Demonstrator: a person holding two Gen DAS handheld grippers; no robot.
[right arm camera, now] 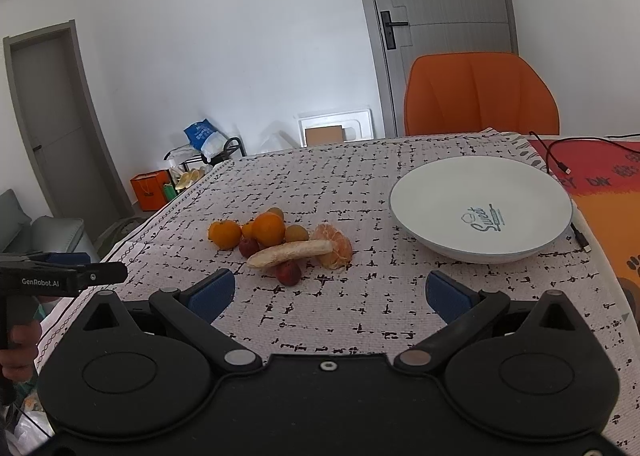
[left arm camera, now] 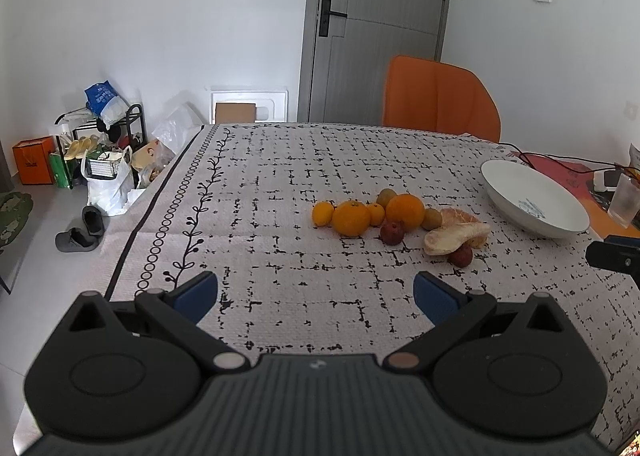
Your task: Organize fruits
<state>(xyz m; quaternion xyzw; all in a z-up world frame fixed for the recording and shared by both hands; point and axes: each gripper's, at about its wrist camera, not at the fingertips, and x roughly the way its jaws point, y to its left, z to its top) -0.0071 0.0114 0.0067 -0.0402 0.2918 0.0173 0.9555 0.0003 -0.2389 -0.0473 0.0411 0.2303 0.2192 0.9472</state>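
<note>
Left gripper (left arm camera: 316,298): 6 o'clock, jaws wide apart, nothing between, above patterned tablecloth (left arm camera: 280,184). Fruit cluster (left arm camera: 394,220): centre, toward 3 o'clock; oranges, two dark red fruits, peeled citrus segment touching. White bowl (left arm camera: 534,198): 3 o'clock, apart from fruit. Orange chair (left arm camera: 438,98): 1 o'clock. Grey door (left arm camera: 376,28): 12 o'clock.

Left gripper (left arm camera: 316,294) and right gripper (right arm camera: 330,292) hover level, jaws spread wide
</note>
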